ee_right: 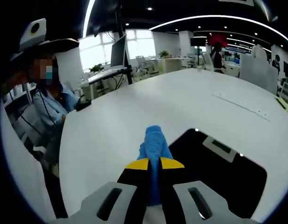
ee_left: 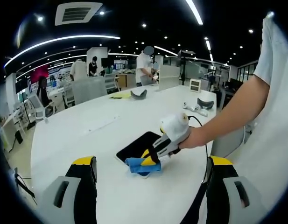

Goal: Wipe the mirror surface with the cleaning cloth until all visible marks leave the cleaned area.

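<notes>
In the left gripper view, the left gripper (ee_left: 151, 170) rises from the bottom edge with its two yellow-tipped jaws set wide apart and nothing between them. Between and beyond those jaws, at the centre of the frame, the right gripper (ee_left: 148, 161) comes in from the right, held by a hand (ee_left: 193, 139) on a bare arm. Its jaws are closed on a blue cloth (ee_left: 143, 166), which rests on the white tabletop (ee_left: 87, 135) at the near edge of the mirror (ee_left: 136, 145). The mirror is a dark flat panel lying on the tabletop just left of centre. Farther back on the tabletop, in the upper middle and upper right, lie a few grey items. People stand at desks in the upper part of the frame.

In the right gripper view, the right gripper (ee_right: 154, 164) sits at bottom centre, its jaws nearly together and clamped on the cloth (ee_right: 154, 142), which sticks up past the yellow tips. The mirror (ee_right: 218, 172) lies at lower right, just beside the cloth, reflecting ceiling lights. A seated person is at the left edge beside the tabletop (ee_right: 148, 102).
</notes>
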Demonstrator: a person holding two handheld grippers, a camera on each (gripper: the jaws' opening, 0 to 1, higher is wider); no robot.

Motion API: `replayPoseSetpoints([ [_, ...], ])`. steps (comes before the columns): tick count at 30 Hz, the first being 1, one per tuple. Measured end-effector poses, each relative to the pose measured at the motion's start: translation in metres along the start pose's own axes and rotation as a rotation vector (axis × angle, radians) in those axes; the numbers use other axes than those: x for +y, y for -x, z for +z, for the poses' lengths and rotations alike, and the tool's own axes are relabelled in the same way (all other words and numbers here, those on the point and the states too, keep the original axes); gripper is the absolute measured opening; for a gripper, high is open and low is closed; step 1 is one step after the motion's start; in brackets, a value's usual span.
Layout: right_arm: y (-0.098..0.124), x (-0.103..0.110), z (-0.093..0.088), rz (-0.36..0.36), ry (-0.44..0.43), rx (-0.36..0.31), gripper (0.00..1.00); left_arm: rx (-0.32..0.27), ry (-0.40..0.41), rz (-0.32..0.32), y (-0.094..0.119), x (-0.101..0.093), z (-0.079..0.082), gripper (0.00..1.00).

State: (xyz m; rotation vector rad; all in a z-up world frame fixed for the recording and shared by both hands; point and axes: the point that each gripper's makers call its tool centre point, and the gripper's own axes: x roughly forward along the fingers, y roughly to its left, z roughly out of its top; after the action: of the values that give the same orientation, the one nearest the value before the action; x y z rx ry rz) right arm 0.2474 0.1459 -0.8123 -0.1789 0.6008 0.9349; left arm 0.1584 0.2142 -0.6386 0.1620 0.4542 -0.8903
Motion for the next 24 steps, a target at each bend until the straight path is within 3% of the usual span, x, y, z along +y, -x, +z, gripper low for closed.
replayPoseSetpoints([
  [24,0.028,-0.022,-0.008,-0.059,-0.024,-0.007,0.02,-0.005,-0.010,-0.007,-0.001,-0.003,0.002,0.99],
])
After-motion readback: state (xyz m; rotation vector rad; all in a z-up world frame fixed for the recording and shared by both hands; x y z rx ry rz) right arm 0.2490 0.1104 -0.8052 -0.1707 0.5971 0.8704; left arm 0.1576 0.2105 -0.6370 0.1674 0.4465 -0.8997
